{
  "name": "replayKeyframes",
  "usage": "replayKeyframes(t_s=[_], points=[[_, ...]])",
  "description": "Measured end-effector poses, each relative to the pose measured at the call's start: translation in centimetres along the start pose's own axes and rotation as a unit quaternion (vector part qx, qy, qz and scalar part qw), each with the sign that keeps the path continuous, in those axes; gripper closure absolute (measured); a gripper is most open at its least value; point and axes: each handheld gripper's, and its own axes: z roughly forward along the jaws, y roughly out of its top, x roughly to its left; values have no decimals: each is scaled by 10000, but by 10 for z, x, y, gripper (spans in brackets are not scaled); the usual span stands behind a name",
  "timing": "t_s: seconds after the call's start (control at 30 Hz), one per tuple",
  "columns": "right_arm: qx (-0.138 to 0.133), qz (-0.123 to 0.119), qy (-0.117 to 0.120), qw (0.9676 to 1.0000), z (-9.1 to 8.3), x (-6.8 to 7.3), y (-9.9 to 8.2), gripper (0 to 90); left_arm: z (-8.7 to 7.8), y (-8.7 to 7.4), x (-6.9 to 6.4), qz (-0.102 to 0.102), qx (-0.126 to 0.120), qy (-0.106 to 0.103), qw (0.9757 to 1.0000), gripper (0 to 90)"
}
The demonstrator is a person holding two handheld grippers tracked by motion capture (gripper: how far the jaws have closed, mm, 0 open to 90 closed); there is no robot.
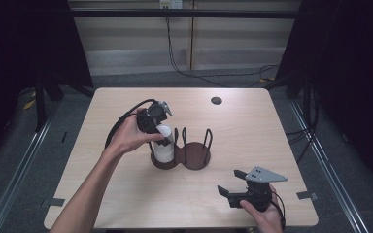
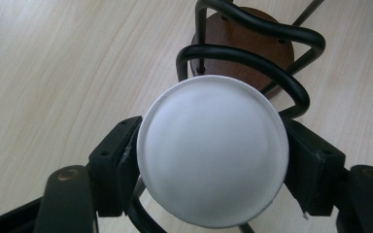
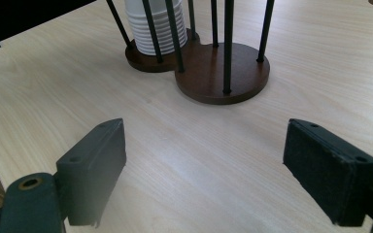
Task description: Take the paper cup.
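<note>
- At centre frame in the high view, a person's left hand (image 1: 128,136) holds the left gripper (image 1: 161,132) over a stack of white paper cups (image 1: 164,151) standing in the left bay of a dark wooden cup holder (image 1: 194,158).
- In the left gripper view, the two black jaws press either side of the top white cup (image 2: 212,150), seen upside down with its round base facing the camera; the gripper is closed on that cup.
- The holder's black wire loops (image 2: 252,58) rise behind the cup at the top of that frame.
- At lower right of the high view, the right hand (image 1: 264,216) rests the right gripper (image 1: 231,183) on the pale wood table (image 1: 252,126), well apart from the holder.
- The right gripper view shows its jaws spread wide with bare tabletop between them, the holder and ribbed cup stack at upper centre.
- A small dark disc (image 1: 216,100) sits near the table's far edge.
</note>
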Motion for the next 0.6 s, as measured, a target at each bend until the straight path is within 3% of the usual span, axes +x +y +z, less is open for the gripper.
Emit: replayKeyframes(t_s=[0.03,0.17,0.37,0.5,0.6], points=[[4,-10,11,10000,0,0,0,149,1,0,1,-53,-6,27,10000,289],[-11,-4,11,10000,0,-1,0,149,1,-1,0,46,22,-2,10000,310],[14,-10,-2,10000,0,0,0,148,0,-1,0,-131,-52,46,9999,325],[3,-13,-11,10000,1,1,0,148,-3,-1,0,-55,-41,48,10000,332],[7,-8,1,10000,0,0,0,148,-5,-3,0,-113,-110,21,9999,336]])
